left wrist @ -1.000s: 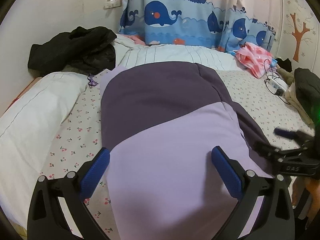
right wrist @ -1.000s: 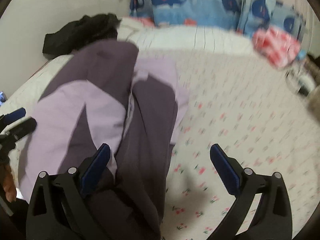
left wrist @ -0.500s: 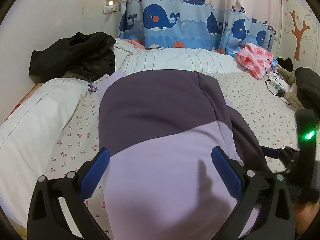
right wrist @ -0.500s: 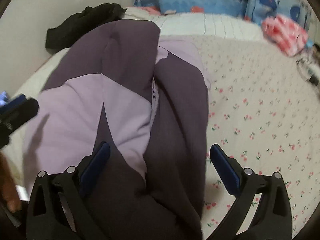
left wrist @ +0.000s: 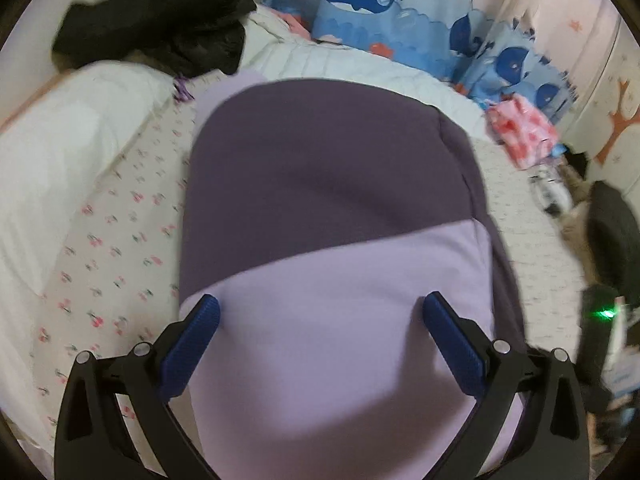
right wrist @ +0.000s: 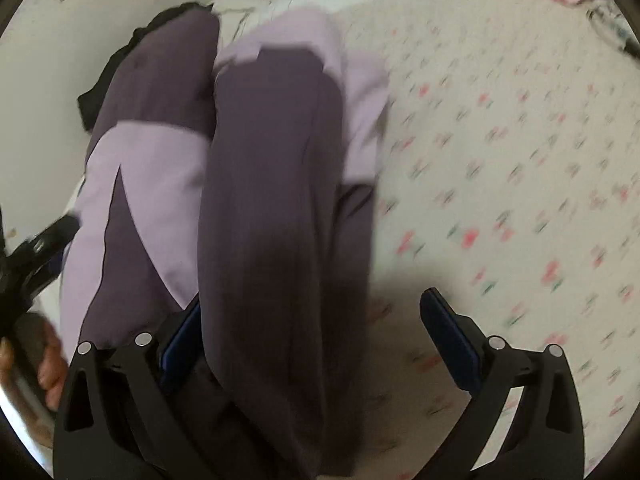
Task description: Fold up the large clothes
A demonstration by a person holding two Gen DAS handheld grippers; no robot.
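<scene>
A large two-tone garment (left wrist: 328,184), dark purple with lilac panels, lies lengthwise on the bed. My left gripper (left wrist: 320,320) stands open over its near lilac part, one blue finger on either side of the cloth. In the right wrist view the garment (right wrist: 272,184) shows a long dark purple fold running toward me. My right gripper (right wrist: 312,320) is open around the near end of that fold, and the cloth partly covers its left finger (right wrist: 180,344). The left gripper (right wrist: 40,248) and a hand (right wrist: 46,368) show at the left edge.
The bed sheet (right wrist: 500,168) has a cherry print. A black coat (left wrist: 160,20) lies at the far left by a white duvet (left wrist: 60,152). A whale-print curtain (left wrist: 400,12), a pink cloth (left wrist: 520,132), cables and dark clothes (left wrist: 612,232) sit at the right.
Both grippers have moved lower and closer to the garment. The right gripper has shifted left, so the dark fold now lies between its fingers. Both stay open.
</scene>
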